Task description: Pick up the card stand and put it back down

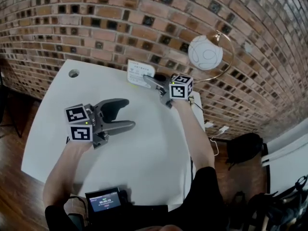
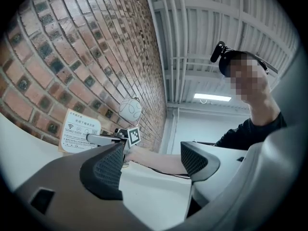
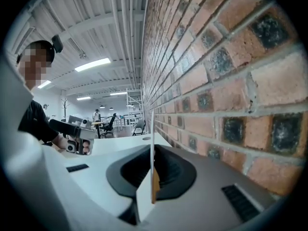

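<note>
White table (image 1: 144,148) by brick wall (image 1: 96,18). R gripper (image 1: 148,80) fingers clamped on card stand (image 1: 139,72): thin edge pinched betw. pads, stand upright, sticking out past fingertips. L gripper (image 1: 129,113) fingers apart, nothing betw. them, stand well off.

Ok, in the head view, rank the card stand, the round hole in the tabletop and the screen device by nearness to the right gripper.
From the right gripper:
1. Card stand: clamped between its jaws, at the far side.
2. Round hole: far left corner.
3. Screen device: near edge, by the person's body.
</note>
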Tool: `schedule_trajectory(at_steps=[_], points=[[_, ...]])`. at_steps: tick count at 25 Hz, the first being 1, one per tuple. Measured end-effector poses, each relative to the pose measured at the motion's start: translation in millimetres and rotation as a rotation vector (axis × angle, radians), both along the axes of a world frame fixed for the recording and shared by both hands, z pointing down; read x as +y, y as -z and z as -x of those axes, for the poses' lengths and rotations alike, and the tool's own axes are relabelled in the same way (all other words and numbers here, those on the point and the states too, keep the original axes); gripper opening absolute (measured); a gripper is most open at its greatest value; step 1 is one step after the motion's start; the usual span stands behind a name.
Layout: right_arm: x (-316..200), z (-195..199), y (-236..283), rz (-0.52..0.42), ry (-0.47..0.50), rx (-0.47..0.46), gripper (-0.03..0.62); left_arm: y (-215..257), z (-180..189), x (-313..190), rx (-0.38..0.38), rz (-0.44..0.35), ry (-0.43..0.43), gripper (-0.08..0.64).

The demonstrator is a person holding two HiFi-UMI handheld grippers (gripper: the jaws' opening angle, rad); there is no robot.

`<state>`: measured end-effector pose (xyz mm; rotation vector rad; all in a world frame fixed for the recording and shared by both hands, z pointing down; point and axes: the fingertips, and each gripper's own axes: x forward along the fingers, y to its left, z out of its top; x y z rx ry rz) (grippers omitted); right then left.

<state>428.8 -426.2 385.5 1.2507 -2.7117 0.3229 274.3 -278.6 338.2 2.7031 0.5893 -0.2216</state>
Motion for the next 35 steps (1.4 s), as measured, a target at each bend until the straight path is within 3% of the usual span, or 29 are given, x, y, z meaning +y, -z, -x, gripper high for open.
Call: schedule_trajectory(at_steps=[7, 22, 27, 29, 35], points=[[-23, -6, -18, 0.028, -0.009, -0.010, 0.028, -1, 1, -6, 0.006, 0.039, 0.010, 0.374], [-42, -15, -35, 0.072, 0.003, -0.011, 0.031, -1, -1, -5, -0.003, 0.030, 0.016, 0.374], [-45, -20, -41, 0.109, -0.056, 0.043, 0.044, 0, 0, -3, -0.006, 0.029, 0.008, 0.374], [-46, -23, -42, 0.125, -0.090, 0.088, 0.091, 0, 0, -3, -0.005, 0.031, 0.008, 0.374], [-38, -30, -39, 0.164, -0.188, 0.132, 0.135, 0, 0, 0, -0.006, 0.031, -0.001, 0.374]])
